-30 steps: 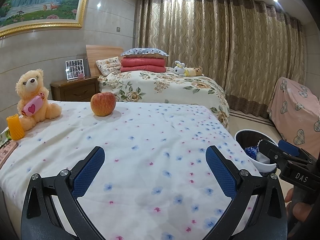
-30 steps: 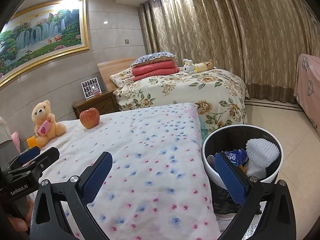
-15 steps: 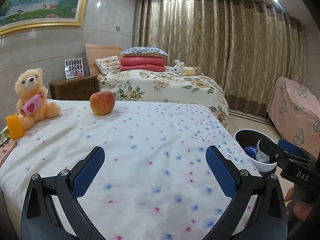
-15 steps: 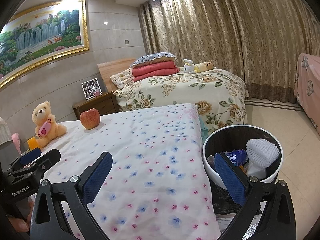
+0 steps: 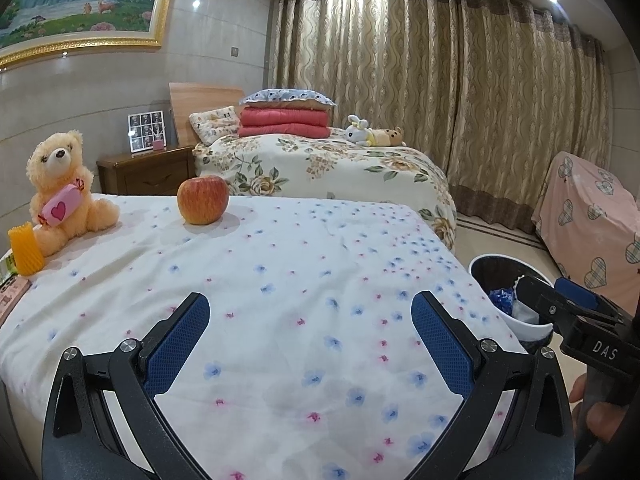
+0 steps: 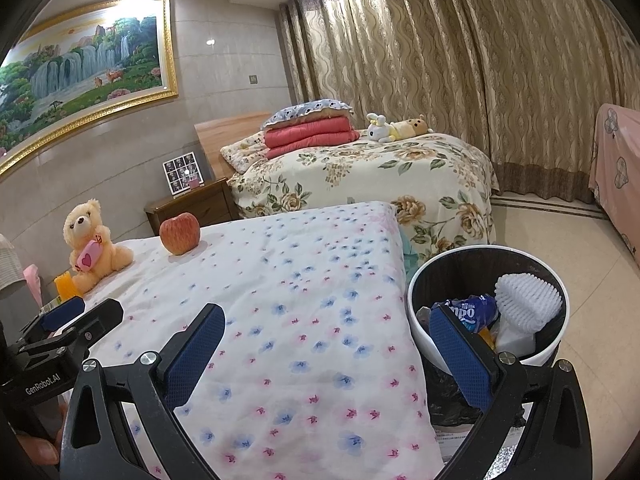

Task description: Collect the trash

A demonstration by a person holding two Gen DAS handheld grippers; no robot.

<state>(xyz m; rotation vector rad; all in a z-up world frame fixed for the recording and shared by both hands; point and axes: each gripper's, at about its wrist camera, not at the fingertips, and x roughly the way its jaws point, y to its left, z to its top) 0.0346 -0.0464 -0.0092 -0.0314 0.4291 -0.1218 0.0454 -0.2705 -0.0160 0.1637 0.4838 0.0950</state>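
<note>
**Both grippers spread and empty above the flowered bed**

Left gripper (image 5: 310, 322) hung over the near end of the bed (image 5: 280, 264), and we saw its blue-padded fingers (image 5: 176, 346) spread wide with nothing between them but the white sheet printed with small blue and pink flowers. Our right gripper (image 6: 324, 340) was likewise spread and empty; in its own view the left finger lay over the sheet while the right finger (image 6: 460, 358) crossed in front of the near rim of the trash bin (image 6: 424, 344).

We found the bin standing on the tiled floor just beside the bed's right edge, white outside with a dark liner. Inside it sat a blue wrapper (image 6: 472, 312) with white lettering, a white foam net (image 6: 528, 300) and a white piece below that, with a sliver of orange between them. From the left wrist view the bin (image 5: 532, 328) was partly hidden behind the right gripper's black body, marked "DAS".

On the sheet at the far end we saw a red apple (image 5: 203, 199) standing alone, well apart from both grippers. To its left sat a tan teddy bear (image 5: 60, 188) holding a pink heart candy, and just beside the bear stood a ridged orange object (image 5: 26, 248). At the far left edge lay flat packets we could not identify. A second bed with a floral cover stood behind.
</note>
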